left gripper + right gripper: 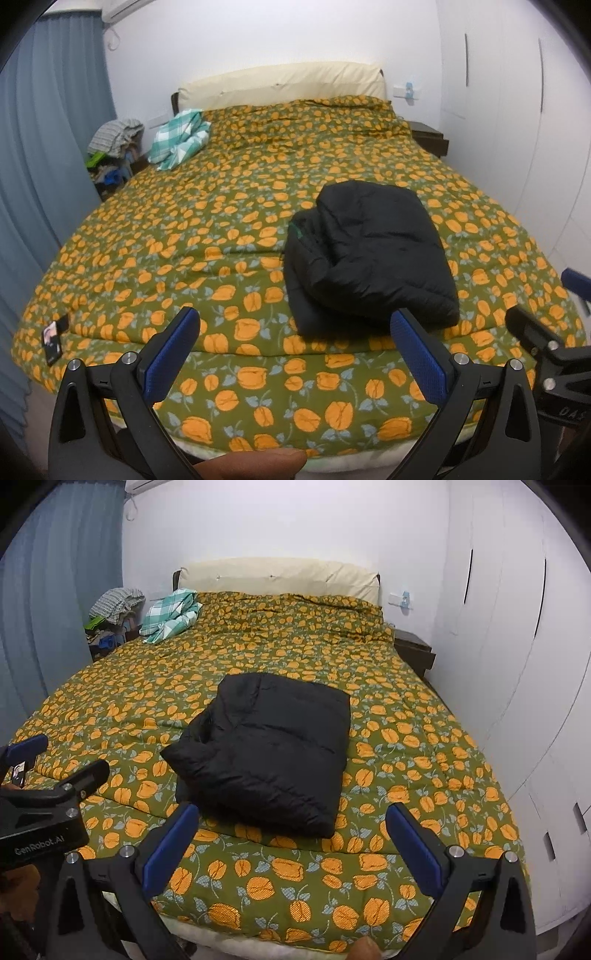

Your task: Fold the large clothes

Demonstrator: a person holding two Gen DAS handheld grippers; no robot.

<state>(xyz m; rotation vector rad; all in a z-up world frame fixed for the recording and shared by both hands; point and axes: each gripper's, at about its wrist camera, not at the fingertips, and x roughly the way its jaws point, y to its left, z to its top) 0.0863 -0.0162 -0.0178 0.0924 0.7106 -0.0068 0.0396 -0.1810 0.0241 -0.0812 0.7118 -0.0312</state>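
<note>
A black padded jacket [369, 254] lies folded into a thick rectangle on the bed's green quilt with orange flowers [207, 229], near the foot edge. In the right wrist view the jacket [273, 749] sits just beyond the fingers, centred. My left gripper [295, 325] is open over the foot of the bed, left of the jacket, holding nothing. My right gripper [291, 819] is open too, its blue pads [173, 845] wide apart short of the jacket's near edge. Each gripper shows at the edge of the other's view: the right gripper [532, 332], the left gripper [59, 771].
A teal checked cloth [177, 138] lies bunched at the bed's far left by the cream headboard [280, 83]. A pile of clothes [114, 146] sits beside the bed near blue curtains [44, 147]. White wardrobes [517, 627] line the right wall; a dark nightstand [413, 650] stands by the headboard.
</note>
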